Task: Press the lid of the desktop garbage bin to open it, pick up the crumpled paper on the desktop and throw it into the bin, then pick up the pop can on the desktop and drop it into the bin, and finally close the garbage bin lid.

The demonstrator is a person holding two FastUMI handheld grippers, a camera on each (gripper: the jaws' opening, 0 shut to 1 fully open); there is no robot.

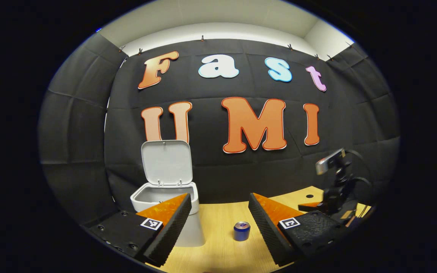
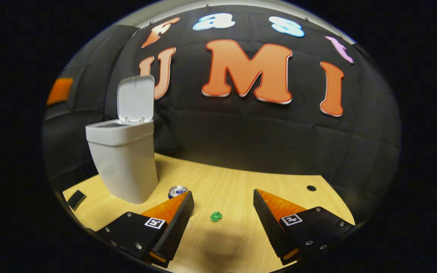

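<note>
The garbage bin [image 2: 124, 159] stands on the wooden desktop [image 2: 249, 189] with its lid [image 2: 135, 99] swung upright, so the opening step looks done and the paper comes next. The crumpled paper [image 2: 216, 216], a small green wad, lies on the bare wood in the right gripper view, ahead of the right gripper [image 2: 222, 212] and close to the midline between its fingers, slightly toward the left one. Those fingers are spread wide with nothing between them. The wad has no clear long axis (it is roughly round), so approach angle matters little; a short forward and downward reach should bracket it. The pop can [image 2: 178, 191] stands upright just beside the bin's base, partly hidden behind the right gripper's left finger. In the left gripper view the left gripper [image 1: 220, 212] is also spread and empty, with the can ahead between its fingers and the bin to the left. The right gripper seems better placed for the paper.
</note>
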